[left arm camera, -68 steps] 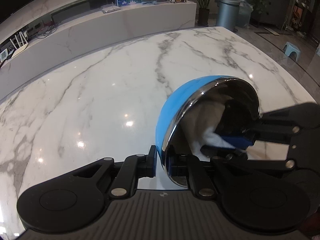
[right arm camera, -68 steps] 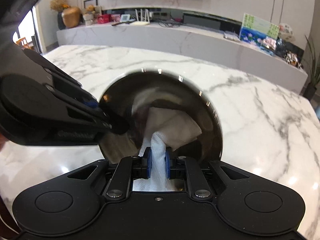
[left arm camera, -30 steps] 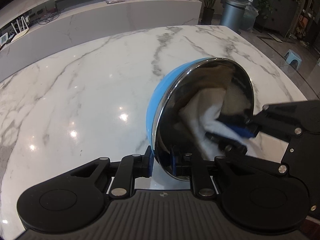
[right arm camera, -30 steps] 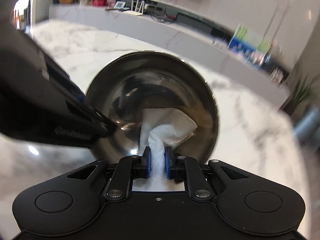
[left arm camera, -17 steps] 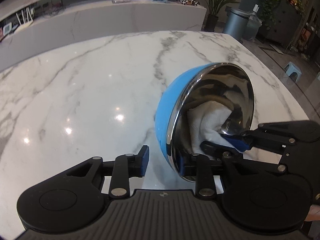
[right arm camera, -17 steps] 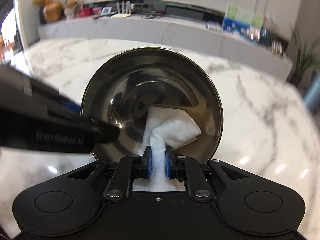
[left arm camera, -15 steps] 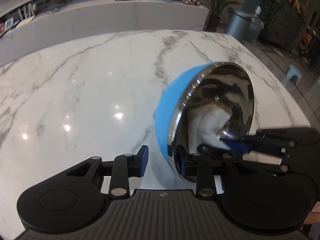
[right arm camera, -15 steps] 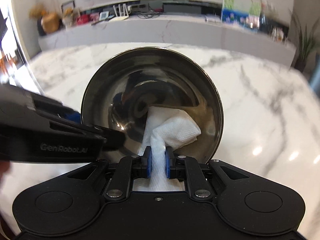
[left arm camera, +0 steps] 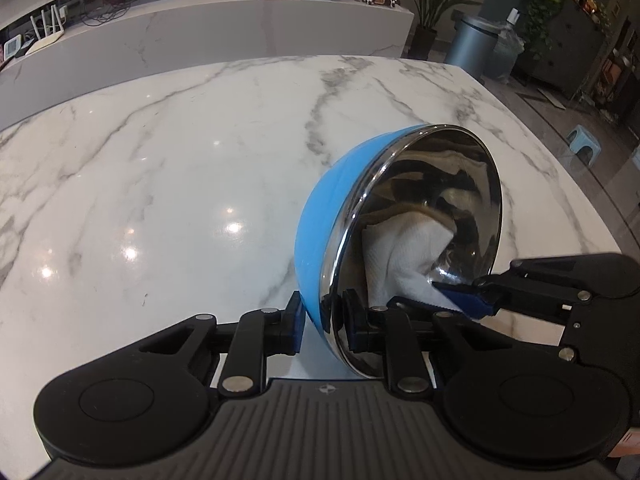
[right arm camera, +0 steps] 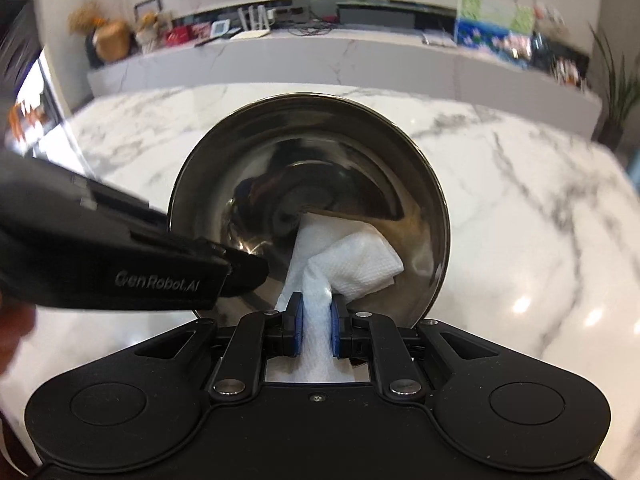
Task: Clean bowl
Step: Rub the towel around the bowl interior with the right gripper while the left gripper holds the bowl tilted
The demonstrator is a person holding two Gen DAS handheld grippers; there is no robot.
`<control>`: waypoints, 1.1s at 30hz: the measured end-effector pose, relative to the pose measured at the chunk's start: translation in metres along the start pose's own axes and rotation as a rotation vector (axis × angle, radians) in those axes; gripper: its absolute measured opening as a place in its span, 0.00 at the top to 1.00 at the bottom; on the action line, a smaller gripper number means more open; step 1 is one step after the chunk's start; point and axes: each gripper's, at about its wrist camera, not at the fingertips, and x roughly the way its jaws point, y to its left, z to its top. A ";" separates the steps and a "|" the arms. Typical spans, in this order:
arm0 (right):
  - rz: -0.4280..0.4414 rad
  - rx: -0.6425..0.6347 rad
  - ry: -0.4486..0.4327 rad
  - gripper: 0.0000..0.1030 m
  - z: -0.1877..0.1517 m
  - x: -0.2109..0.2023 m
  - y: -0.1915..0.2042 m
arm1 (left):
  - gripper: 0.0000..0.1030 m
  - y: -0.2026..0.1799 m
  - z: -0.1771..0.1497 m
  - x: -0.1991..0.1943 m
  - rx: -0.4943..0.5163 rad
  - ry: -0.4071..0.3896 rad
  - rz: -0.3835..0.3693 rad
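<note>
A bowl, blue outside and shiny steel inside, is held on its side above the marble table. My left gripper is shut on the bowl's rim at its lower edge. The bowl's steel inside faces the right wrist view. My right gripper is shut on a white paper towel, and the towel's folded end is pressed against the lower inside of the bowl. The towel also shows in the left wrist view, with the right gripper's blue pads at the bowl's opening.
The white marble table stretches out below, with its edge at the right. A long marble counter with routers and small items stands behind. A grey bin and plants stand on the floor far right.
The left gripper's jaws closed in on the bowl's rim after standing wider half a second ago. The towel slid a little lower inside the bowl. The bowl stays tilted on its side.
</note>
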 end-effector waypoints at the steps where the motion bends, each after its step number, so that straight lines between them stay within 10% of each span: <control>1: -0.041 -0.053 -0.006 0.90 -0.001 0.000 0.005 | 0.82 -0.001 0.000 0.000 0.006 0.001 0.002; 7: -0.225 -0.299 -0.031 0.90 -0.007 0.002 0.031 | 0.82 -0.003 0.000 -0.001 0.016 -0.003 0.006; 25: 0.058 0.179 0.018 0.89 0.005 0.002 -0.019 | 0.74 0.004 0.000 0.003 -0.119 -0.058 -0.016; 33: 0.037 0.117 0.014 0.89 0.008 0.006 -0.010 | 0.84 0.000 0.001 0.003 -0.075 -0.049 -0.011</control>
